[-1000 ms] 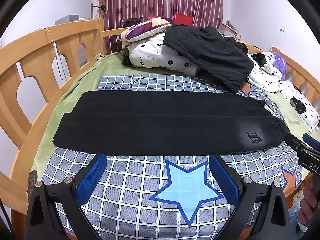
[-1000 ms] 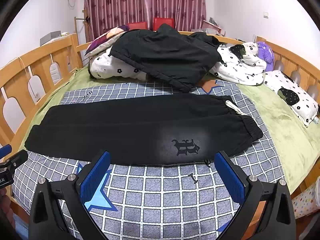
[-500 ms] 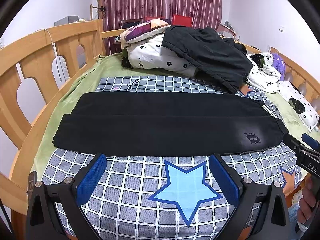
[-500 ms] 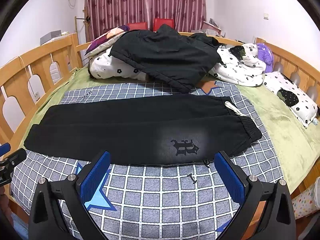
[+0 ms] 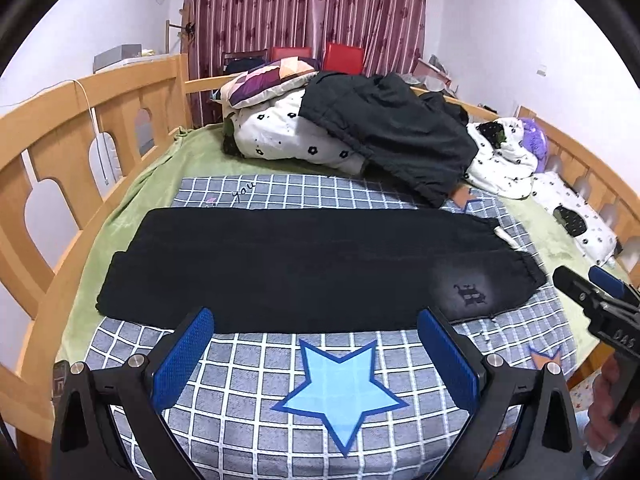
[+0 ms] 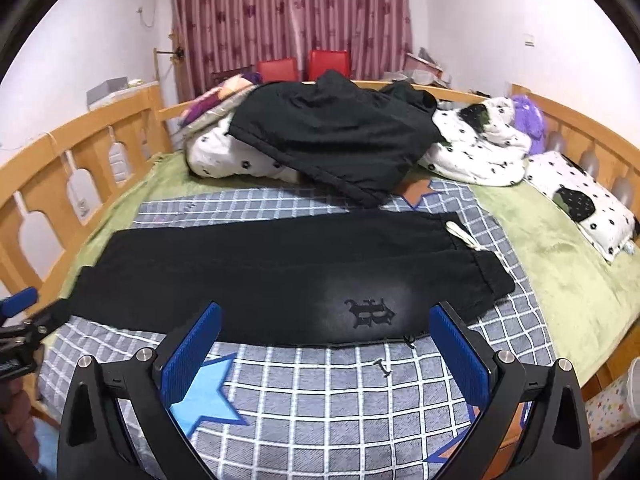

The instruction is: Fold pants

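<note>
While both grippers hover low over the near edge of the bed, the black pants with a faded patch and dark gothic emblem (image 5: pixel 320 268) lie flat across the grey checked blanket with light-blue stars (image 5: pixel 340 384), folded lengthwise, one leg stacked slightly offset on the other. Waistband to the right, white drawstring (image 6: pixel 464 236) trailing from it; cuffs to the left.

Left gripper (image 5: pixel 316 352): held level, pointing across the bed, blue-padded fingers (image 5: pixel 184 356) wide apart, nothing between them, tips just short of the pants' near edge.

Right gripper (image 6: pixel 326 352): same level pose, jaws spread, empty, aimed at the emblem end. In the left view it enters from the right, beside the waistband.

Beyond the pants: a black jacket (image 6: pixel 336 140) draped over white flower-print bedding (image 5: pixel 288 140). Wooden bed rail (image 5: pixel 64 128) runs along both sides.
</note>
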Demonstrator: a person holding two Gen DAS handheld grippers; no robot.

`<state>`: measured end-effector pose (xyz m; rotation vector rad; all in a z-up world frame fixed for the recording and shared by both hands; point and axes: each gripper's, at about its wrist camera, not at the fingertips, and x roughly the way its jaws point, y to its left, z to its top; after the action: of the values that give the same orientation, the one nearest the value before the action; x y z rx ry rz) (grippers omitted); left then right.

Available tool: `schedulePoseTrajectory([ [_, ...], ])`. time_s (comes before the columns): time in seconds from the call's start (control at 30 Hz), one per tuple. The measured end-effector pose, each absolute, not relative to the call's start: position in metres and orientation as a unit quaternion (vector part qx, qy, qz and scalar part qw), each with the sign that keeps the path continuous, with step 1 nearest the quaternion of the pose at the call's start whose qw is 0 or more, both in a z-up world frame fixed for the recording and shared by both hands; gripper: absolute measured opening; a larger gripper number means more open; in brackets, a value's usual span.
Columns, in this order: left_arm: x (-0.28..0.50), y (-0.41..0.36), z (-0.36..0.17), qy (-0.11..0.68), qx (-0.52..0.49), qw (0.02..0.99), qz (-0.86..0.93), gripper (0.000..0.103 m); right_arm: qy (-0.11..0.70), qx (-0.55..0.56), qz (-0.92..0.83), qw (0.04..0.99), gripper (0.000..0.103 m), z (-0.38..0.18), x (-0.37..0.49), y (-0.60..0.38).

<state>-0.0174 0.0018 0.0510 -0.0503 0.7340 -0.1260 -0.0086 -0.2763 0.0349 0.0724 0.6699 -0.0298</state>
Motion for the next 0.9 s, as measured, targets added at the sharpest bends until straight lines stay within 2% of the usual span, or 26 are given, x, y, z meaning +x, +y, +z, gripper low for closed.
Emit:
schedulePoseTrajectory([
  [0.3,-0.013,0.038,0.083,0.334,-0.031,0.941,-0.039,0.102,0.307,0.041,0.004,0.951,0.102,0.078,-0.020,-0.298],
  [0.43,0.001,0.059,0.075,0.330,-0.031,0.943,-0.019,0.102,0.307,0.045,0.017,0.950,0.101,0.077,-0.002,-0.312],
  [0.7,0.044,0.110,0.002,0.376,-0.084,0.923,-0.003,0.102,0.341,0.077,0.025,0.936,0.093,0.019,0.046,-0.352],
  [0.9,0.080,0.133,-0.074,0.438,-0.107,0.892,0.014,0.101,0.380,0.064,0.011,0.923,0.077,-0.062,0.078,-0.381],
])
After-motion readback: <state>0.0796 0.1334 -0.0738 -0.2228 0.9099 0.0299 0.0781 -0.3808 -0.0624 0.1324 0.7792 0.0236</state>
